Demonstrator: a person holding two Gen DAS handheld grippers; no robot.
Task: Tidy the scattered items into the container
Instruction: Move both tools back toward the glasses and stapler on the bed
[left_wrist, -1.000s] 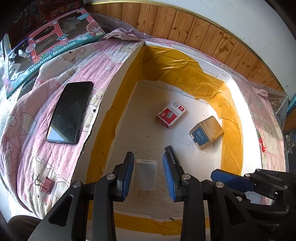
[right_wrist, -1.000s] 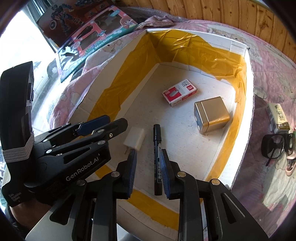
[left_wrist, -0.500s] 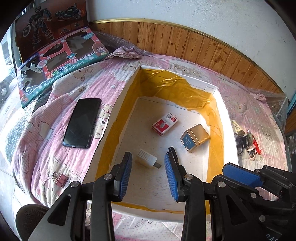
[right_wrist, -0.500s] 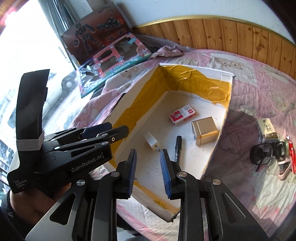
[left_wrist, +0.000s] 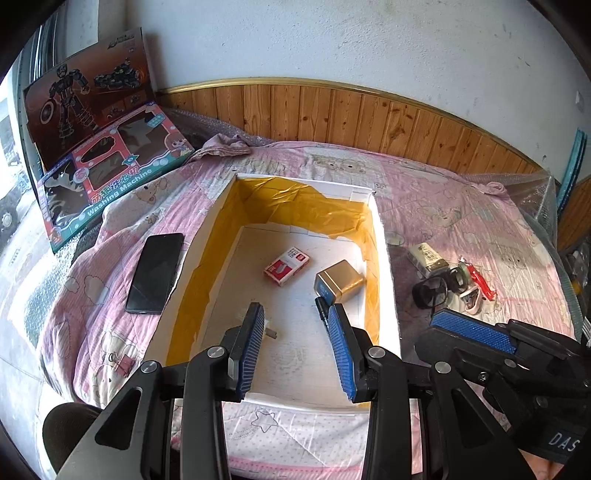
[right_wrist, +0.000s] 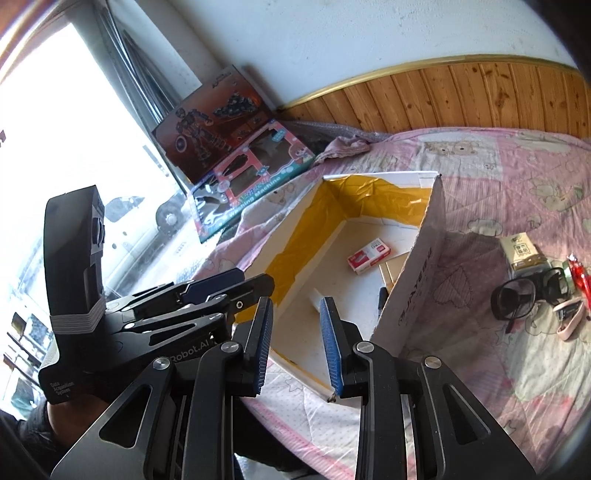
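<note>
Container: white foam box (left_wrist: 384, 258), yellow tape lining its walls, on the pink quilted bed (left_wrist: 461, 206).
Inside: red-white carton (left_wrist: 286, 266), gold tin (left_wrist: 338, 282), black marker (left_wrist: 322, 309), white charger (right_wrist: 316, 295).
Outside: glossy phone (left_wrist: 155, 273), sunglasses (right_wrist: 528, 295).
Left claw (left_wrist: 295, 347): wide, empty.
Right claw (right_wrist: 295, 339): apart, empty.

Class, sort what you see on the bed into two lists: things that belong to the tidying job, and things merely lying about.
Job: box; inside it staples, gold tin, marker, charger; outside it phone, sunglasses, small carton.

Lying about: toy boxes, crumpled cloth.
</note>
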